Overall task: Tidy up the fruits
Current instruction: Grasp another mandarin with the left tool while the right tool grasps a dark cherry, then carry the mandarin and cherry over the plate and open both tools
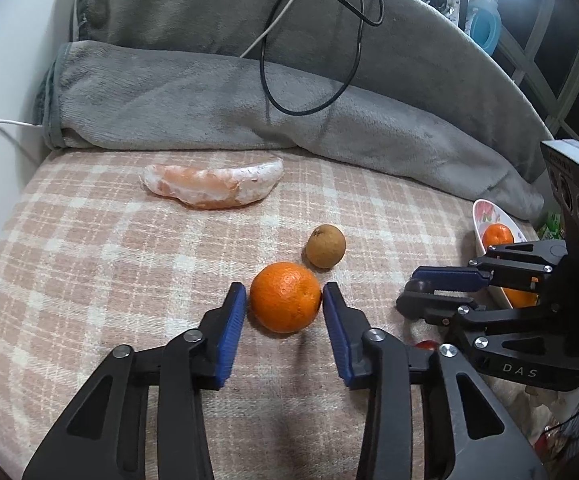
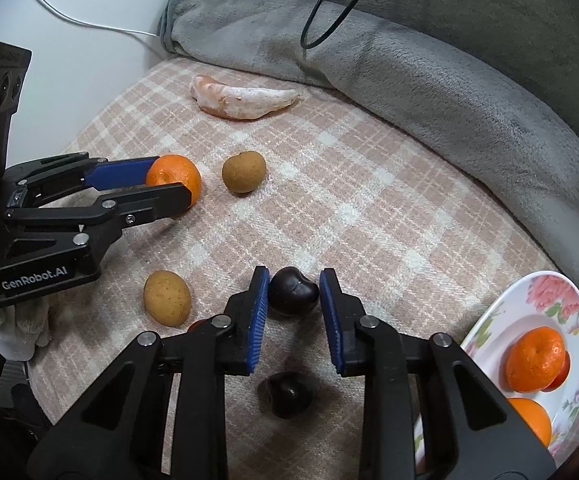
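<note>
Left wrist view: left tongs (image 1: 283,304) reach forward low over the plaid cloth (image 1: 89,248), jaws spread either side of an orange (image 1: 285,297); right pad looks to be touching the peel, left pad a sliver apart, so not clenched. Brown round fruit (image 1: 325,246) sits just beside the orange at 1 o'clock. Peeled pomelo segment (image 1: 213,186) lies at 11 o'clock, well apart, with open cloth between. Grey blanket (image 1: 209,100) banks up along the far edge from 10 to 2 o'clock. Open cloth runs to the left, 8 to 10 o'clock. Right tongs (image 1: 429,292) come in sideways at 3 o'clock, in front of the floral plate (image 1: 485,208).

Right wrist view: right tongs (image 2: 294,292) point forward, jaws released around a dark plum (image 2: 293,290), pads just beside it on both sides; cannot tell if they touch. Second dark plum (image 2: 287,394) lies under the tongs at 6 o'clock. Tan fruit (image 2: 167,298) at 9 o'clock, near. Plate (image 2: 529,300) at 4 o'clock by the cloth's edge holds oranges (image 2: 535,360). Wide open cloth from 12 to 2 o'clock up to the blanket (image 2: 449,80). Left tongs (image 2: 169,184) enter level from 9 o'clock, straddling the orange (image 2: 177,174).
</note>
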